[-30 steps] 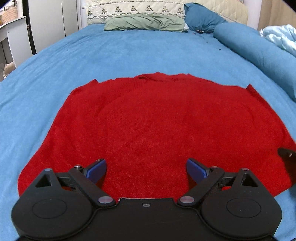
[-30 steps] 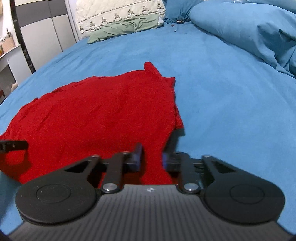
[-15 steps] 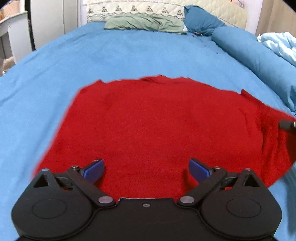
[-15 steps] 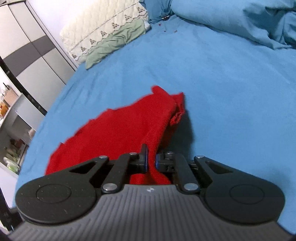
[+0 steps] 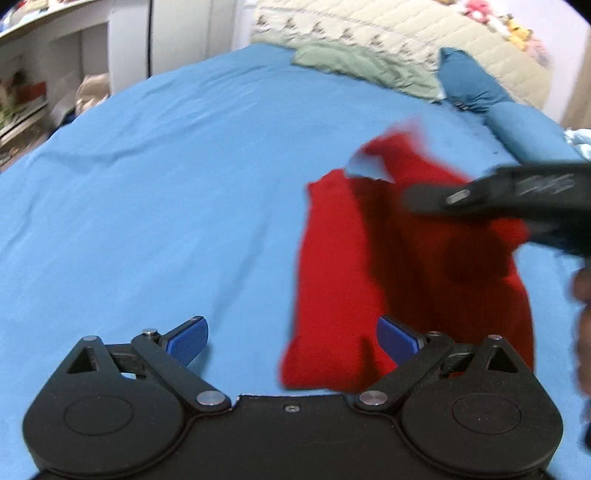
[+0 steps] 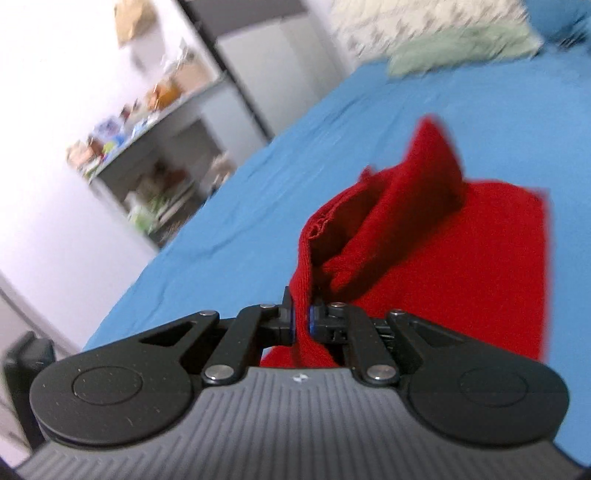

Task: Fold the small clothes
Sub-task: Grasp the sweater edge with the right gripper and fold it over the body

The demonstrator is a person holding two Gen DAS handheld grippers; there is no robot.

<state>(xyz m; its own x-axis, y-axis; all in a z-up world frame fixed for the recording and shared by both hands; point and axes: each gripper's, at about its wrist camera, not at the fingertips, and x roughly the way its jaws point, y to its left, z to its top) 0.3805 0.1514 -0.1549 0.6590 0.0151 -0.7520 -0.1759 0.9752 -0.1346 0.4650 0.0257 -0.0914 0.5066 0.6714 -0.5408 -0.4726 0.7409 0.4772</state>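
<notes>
A red knit garment (image 5: pixel 332 266) lies on the blue bed sheet (image 5: pixel 147 221), partly folded over itself. My left gripper (image 5: pixel 291 341) is open and empty, low over the sheet at the garment's near left corner. My right gripper (image 6: pixel 301 319) is shut on an edge of the red garment (image 6: pixel 461 258) and holds that edge lifted over the rest of it. The right gripper also shows in the left wrist view (image 5: pixel 509 199), blurred, above the garment.
A green pillow (image 5: pixel 362 66), a quilted headboard (image 5: pixel 406 33) and dark blue pillows (image 5: pixel 476 85) lie at the far end of the bed. White shelves (image 5: pixel 44 77) stand off the bed's left side, also in the right wrist view (image 6: pixel 147 147).
My right gripper has carried the garment's right edge up and over to the left, folding the garment. My left gripper has swung left, so the garment now sits at its right.
</notes>
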